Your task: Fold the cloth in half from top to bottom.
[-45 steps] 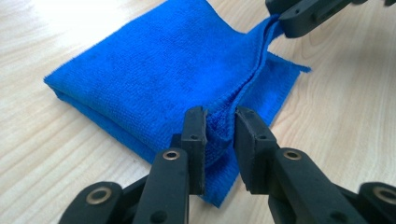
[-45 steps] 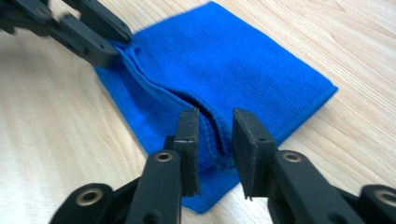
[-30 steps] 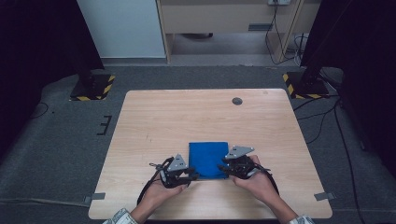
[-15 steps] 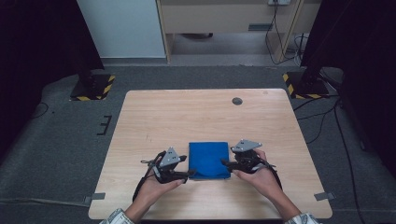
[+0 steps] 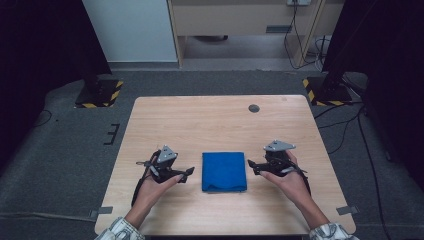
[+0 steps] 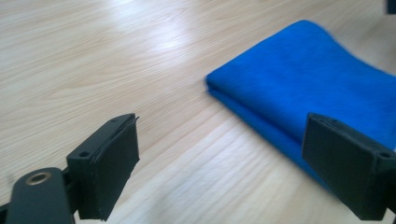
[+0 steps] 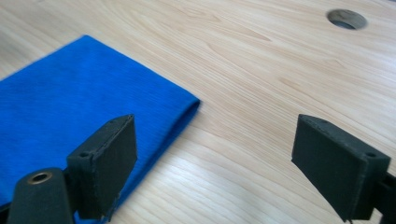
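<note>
Both grippers (image 5: 189, 173) (image 5: 252, 165) are backing off the cloth (image 5: 224, 171), jaws just spreading (empty) | risk: re-approaching low is rumpling the fold near the table's (image 5: 165, 115) front edge

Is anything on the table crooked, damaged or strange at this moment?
Nothing stands out. The blue folded cloth lies flat and square on the wooden table, its edges neat. The left tongs and the right tongs have just been opening; they stand open on either side, apart from the cloth, with nothing between them.
</note>
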### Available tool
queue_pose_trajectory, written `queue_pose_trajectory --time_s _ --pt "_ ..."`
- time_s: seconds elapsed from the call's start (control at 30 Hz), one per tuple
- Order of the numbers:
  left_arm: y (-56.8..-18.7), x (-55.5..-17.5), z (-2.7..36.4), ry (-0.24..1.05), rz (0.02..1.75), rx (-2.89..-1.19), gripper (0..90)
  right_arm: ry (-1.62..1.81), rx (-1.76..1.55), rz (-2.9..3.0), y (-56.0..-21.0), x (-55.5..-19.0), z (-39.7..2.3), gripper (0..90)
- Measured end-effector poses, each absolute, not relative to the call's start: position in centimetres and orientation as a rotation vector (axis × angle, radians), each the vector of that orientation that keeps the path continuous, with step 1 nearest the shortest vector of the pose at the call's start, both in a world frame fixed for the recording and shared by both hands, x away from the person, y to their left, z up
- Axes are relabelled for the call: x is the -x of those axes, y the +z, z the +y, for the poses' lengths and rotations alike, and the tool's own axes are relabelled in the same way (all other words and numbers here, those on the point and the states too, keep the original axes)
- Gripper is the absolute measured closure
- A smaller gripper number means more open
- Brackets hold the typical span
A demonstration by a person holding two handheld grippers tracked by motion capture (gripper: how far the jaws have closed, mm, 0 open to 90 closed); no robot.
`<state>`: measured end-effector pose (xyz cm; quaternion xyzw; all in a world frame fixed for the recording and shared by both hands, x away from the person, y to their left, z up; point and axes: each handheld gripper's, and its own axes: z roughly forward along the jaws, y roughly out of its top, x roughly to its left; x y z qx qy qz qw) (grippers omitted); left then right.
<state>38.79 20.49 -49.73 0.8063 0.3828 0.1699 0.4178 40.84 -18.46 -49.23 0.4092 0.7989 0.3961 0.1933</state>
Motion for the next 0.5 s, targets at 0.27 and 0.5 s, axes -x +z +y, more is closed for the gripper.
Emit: queue_pose_trajectory --time_s 0.27,0.5 --pt "-50.4 -40.1 23.2 0.445 1.049 -2.015 10.2 1.081 -1.263 2.186 -49.9 -41.8 -21.2 11.1" --pt "-50.6 -40.6 24.5 0.456 1.086 -2.018 10.0 1.064 -1.330 2.138 -50.1 -42.4 -23.4 10.7"
